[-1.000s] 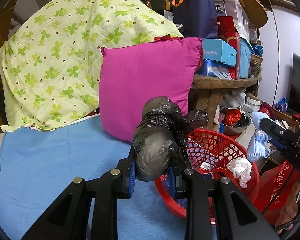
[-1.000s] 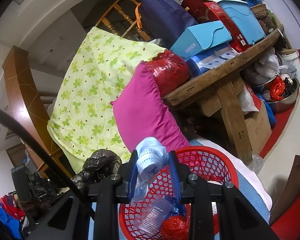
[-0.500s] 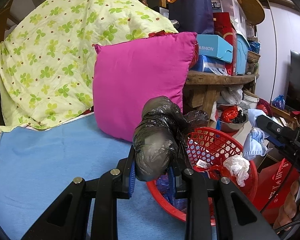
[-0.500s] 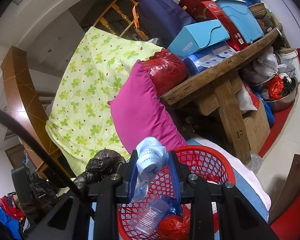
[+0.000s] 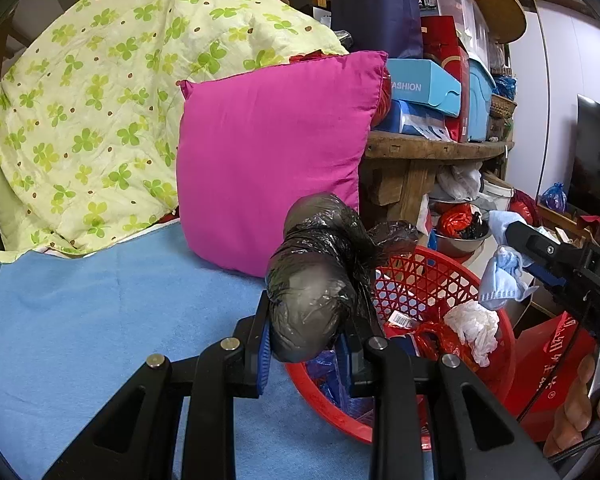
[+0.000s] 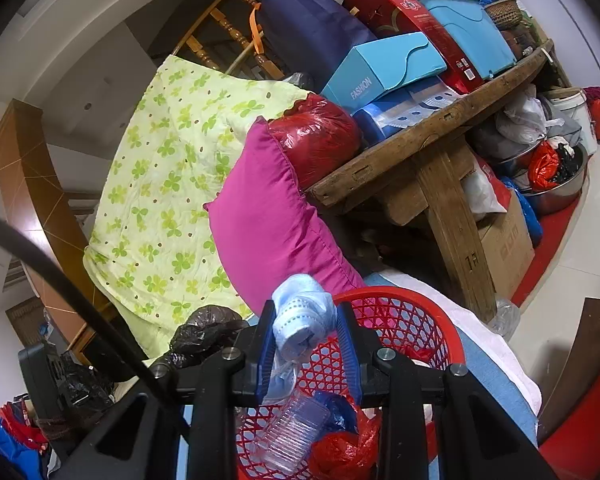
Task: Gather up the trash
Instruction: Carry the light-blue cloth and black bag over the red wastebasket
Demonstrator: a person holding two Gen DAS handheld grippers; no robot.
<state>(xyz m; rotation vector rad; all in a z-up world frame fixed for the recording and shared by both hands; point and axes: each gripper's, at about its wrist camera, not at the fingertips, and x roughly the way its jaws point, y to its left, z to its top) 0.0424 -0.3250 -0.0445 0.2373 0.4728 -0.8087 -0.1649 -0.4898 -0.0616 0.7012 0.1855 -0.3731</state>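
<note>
The left tool (image 5: 305,344) is held tilted somewhat downward, its two blue-padded fingers (image 5: 263,346) clamped on a bundle between them. The right tool (image 6: 305,356) is aimed closer to level, its pads likewise pressed against something soft. Seen from the left wrist, the right tool (image 5: 516,258) is off to the right, gripped from below by a hand (image 5: 584,404).

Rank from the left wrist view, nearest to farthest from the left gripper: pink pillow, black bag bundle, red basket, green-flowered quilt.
1. black bag bundle: clamped in the left gripper jaws.
2. red basket: just right, below the bundle.
3. pink pillow: behind, upright on the blue cover.
4. green-flowered quilt: far left, behind the pillow.
</note>
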